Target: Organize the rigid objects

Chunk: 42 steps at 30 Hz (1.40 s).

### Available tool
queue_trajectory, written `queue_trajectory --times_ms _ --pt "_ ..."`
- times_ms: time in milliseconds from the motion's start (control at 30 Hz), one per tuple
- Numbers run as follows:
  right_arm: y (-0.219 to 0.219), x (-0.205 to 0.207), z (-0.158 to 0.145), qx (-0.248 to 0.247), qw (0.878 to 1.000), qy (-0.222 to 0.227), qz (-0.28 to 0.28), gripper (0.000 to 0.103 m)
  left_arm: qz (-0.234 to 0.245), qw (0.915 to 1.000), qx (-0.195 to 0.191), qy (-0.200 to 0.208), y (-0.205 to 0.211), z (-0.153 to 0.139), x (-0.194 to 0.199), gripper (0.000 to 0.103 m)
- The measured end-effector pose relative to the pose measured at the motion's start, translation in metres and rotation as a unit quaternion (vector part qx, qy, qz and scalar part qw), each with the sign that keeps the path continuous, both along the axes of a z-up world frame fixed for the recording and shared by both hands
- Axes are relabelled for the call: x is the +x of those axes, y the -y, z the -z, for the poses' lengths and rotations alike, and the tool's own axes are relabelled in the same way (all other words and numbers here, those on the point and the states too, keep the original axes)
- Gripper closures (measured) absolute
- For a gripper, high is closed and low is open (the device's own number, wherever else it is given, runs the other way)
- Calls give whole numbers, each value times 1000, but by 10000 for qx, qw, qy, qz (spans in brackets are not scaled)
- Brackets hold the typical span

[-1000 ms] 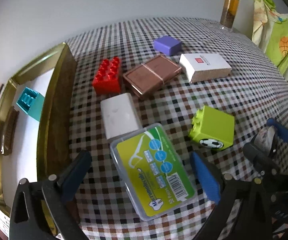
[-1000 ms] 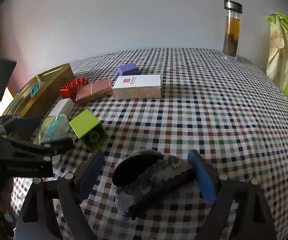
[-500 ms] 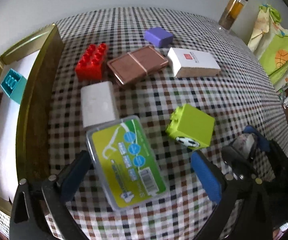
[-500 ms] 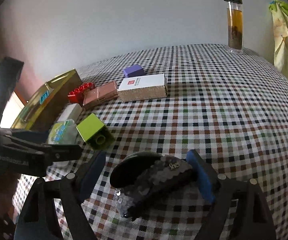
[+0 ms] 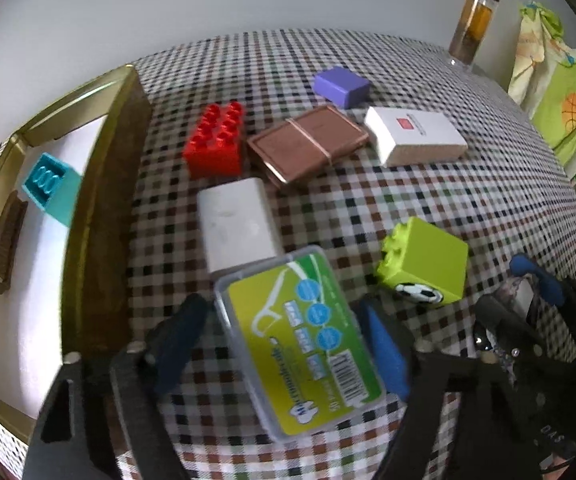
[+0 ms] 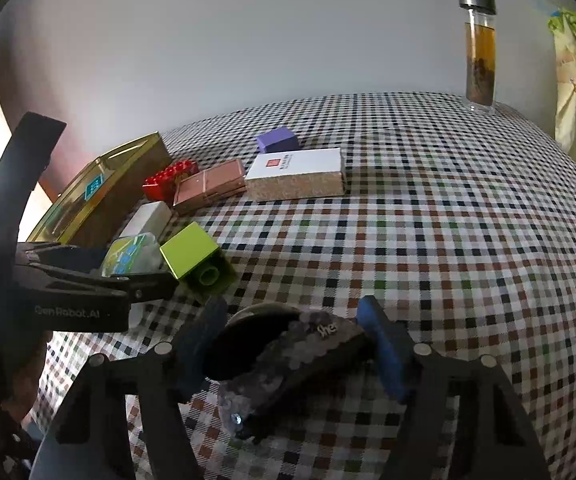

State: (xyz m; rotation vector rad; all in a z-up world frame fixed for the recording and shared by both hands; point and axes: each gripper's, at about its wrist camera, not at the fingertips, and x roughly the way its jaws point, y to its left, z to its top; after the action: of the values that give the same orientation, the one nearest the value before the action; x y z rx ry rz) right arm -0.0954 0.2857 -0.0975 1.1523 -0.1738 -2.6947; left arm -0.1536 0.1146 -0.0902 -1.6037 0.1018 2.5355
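Note:
A clear floss-pick box (image 5: 300, 340) with a green and yellow label lies flat on the checked tablecloth (image 5: 448, 200). My left gripper (image 5: 284, 340) straddles it from above. Its jaws are closing and the blue pads (image 5: 384, 352) meet the box's long sides. A black sequinned hair clip (image 6: 296, 356) lies between the fingers of my right gripper (image 6: 292, 312). Those jaws are closing too, with both pads against the clip's ends. A gold tin tray (image 5: 100, 216) at the left holds a teal brick (image 5: 50, 184) and a brown oblong item (image 5: 4, 240).
Loose on the cloth are a white block (image 5: 236, 220), red brick (image 5: 216, 144), brown banded case (image 5: 308, 144), white box (image 5: 416, 136), purple block (image 5: 340, 86) and lime brick (image 5: 428, 268). A glass bottle (image 5: 474, 20) and patterned cloth (image 5: 560, 92) stand far right.
Both pairs of jaws have come in from wide apart: the left onto the floss-pick box, the right onto the hair clip. Neither object has been lifted.

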Motion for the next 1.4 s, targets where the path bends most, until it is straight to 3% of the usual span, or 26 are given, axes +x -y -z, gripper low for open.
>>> queue_trajectory --times_ms 67,200,467,800,1033,1400 --pt "2 0 0 45 10000 5 -39 33 24 10000 -2 -28 3 -1 -2 44" --pt "6 0 0 137 9999 13 -99 34 129 9999 -26 -45 3 -1 1 48" --pt "7 3 -2 142 9998 -62 -125 34 207 9993 31 -309 4 3 19 49" --pt "5 16 -12 127 9985 -535 -8 34 145 9908 -257 -1318 -3 1 32 49" --pt "6 27 -19 172 9959 -889 55 34 127 9812 -235 -1911 0 -10 46 49" --pt "7 37 -26 240 9923 -1207 115 34 45 9721 37 -2345 13 -16 63 49"
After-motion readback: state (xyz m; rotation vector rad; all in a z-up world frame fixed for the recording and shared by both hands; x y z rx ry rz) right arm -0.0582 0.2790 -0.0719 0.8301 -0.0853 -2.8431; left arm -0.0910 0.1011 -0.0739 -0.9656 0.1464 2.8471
